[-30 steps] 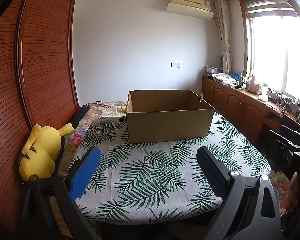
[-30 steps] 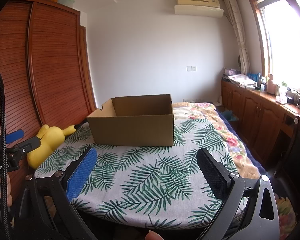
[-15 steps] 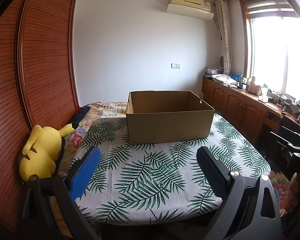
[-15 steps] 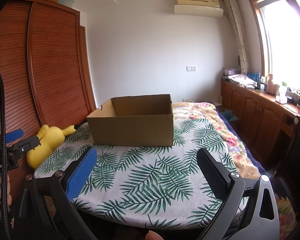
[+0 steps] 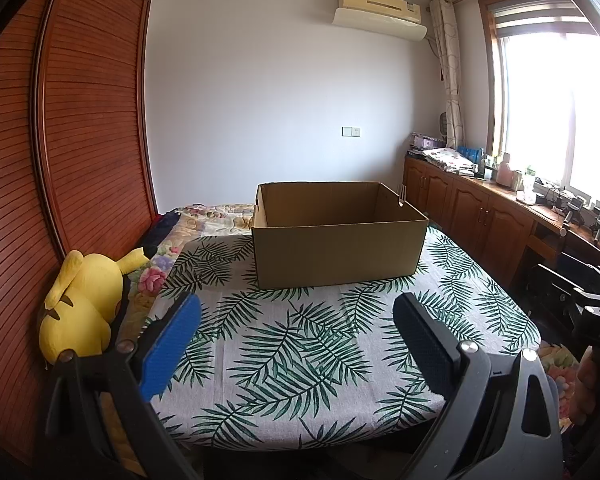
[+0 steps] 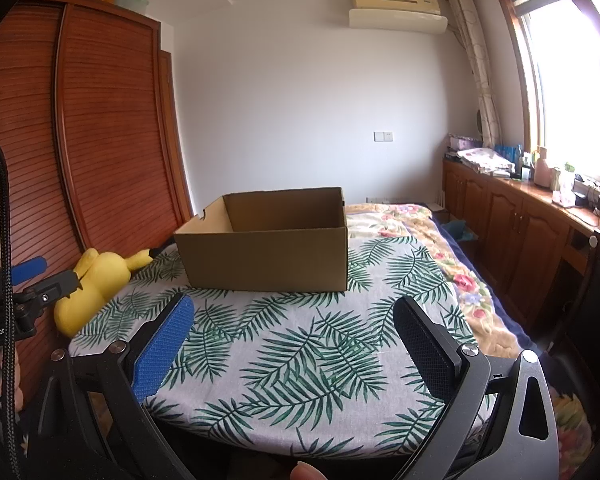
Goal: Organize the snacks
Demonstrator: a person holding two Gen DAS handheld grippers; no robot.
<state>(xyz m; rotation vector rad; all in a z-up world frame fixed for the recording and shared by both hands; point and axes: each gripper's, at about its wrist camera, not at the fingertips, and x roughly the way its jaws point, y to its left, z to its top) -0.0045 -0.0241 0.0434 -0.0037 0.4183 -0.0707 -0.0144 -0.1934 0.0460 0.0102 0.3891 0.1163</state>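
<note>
Little has shifted over the past second: both grippers hang at the near edge of the table as before, and the cardboard box sits where it did, the left wrist view having tipped only slightly. Left gripper is spread wide with nothing between its fingers, one pad blue and the other black. Right gripper is likewise parted and empty, its blue pad and black pad framing bare cloth. Both hover short of the box, above the near part of the tablecloth, a white cover printed with green palm fronds.

Open-topped and brown, the box stands upright on the far half of the table; what shows of its inside is bare cardboard, with a hand slot cut in a side wall. No snacks can be made out in either view.

To the left of the box, a yellow plush toy lies against the slatted wooden wardrobe. Behind the box runs a bed with a floral bedspread. To the right of the box, a wooden cabinet carries assorted items beneath a bright window. High above the box, an air conditioner is fixed to the white wall.

In the right wrist view, a hand at the left edge grips the other device's handle, beside a black cable.
</note>
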